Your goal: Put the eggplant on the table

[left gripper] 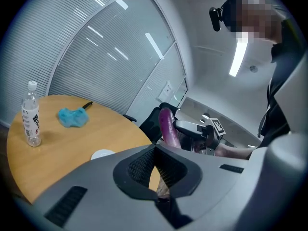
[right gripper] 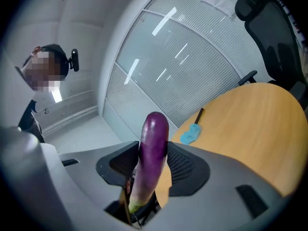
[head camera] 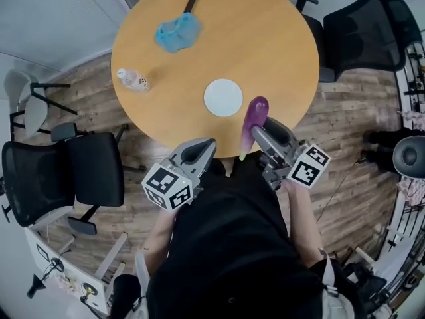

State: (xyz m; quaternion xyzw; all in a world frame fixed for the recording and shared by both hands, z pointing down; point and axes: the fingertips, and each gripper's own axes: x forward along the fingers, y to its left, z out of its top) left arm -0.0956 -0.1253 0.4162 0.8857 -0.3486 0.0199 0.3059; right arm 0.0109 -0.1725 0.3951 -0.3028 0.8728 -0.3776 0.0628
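Observation:
A long purple eggplant (head camera: 254, 121) stands nearly upright in my right gripper (head camera: 260, 127), which is shut on it, green stem end down. It hangs above the near edge of the round wooden table (head camera: 265, 45). In the right gripper view the eggplant (right gripper: 152, 150) fills the gap between the jaws. The left gripper view also shows the eggplant (left gripper: 168, 125), off to the right. My left gripper (head camera: 206, 143) is shut with nothing in it, just short of the table edge and left of the eggplant.
On the table lie a white round disc (head camera: 223, 97), a blue duster (head camera: 177, 32) with a dark handle at the far side, and a small water bottle (head camera: 133, 80) at the left. Black office chairs stand at the left (head camera: 66, 171) and far right (head camera: 358, 32).

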